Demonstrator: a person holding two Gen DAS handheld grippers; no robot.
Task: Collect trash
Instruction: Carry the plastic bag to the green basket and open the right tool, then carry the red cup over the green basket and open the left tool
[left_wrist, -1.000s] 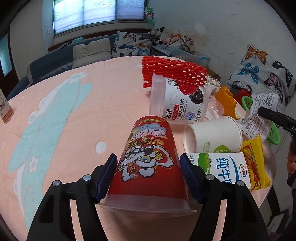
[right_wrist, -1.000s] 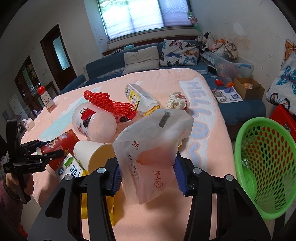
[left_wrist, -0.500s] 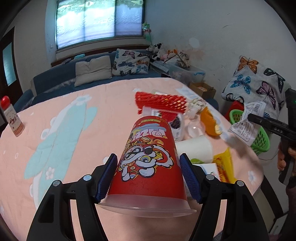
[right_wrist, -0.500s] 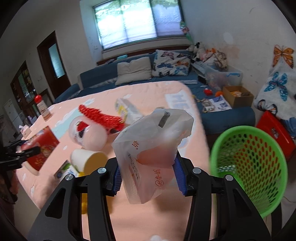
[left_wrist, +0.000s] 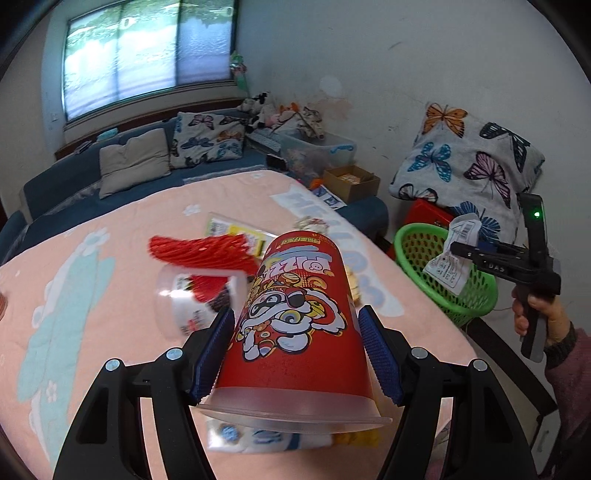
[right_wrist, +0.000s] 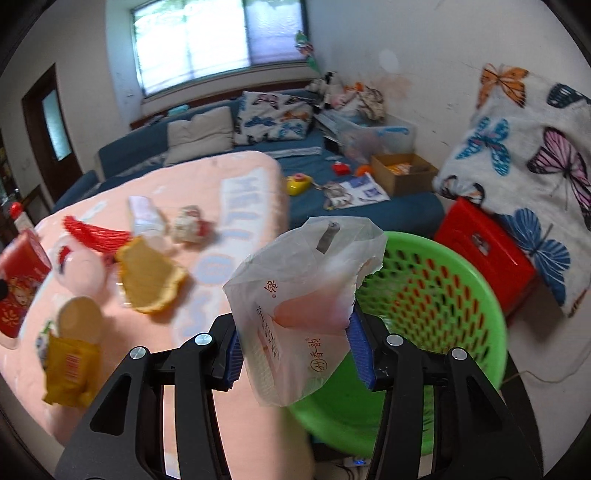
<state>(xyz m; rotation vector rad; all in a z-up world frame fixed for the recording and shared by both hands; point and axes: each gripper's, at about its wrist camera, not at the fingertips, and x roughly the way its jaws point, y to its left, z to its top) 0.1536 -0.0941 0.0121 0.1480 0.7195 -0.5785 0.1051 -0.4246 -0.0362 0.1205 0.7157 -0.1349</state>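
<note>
Low in the left wrist view, a red cup (left_wrist: 295, 325) is being squeezed by the left gripper (left_wrist: 297, 354), while a crumpled white bag (right_wrist: 303, 306) is being pinched by the right gripper (right_wrist: 297, 347) beside the green basket (right_wrist: 461, 295) at right.

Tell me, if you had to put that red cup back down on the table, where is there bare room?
The wide pink stretch of the table between the pale blue cloud print and the red foam net is free, as is the far end toward the blue sofa. The near right corner is crowded: a clear tub, orange peel, a paper cup and a yellow wrapper.
</note>
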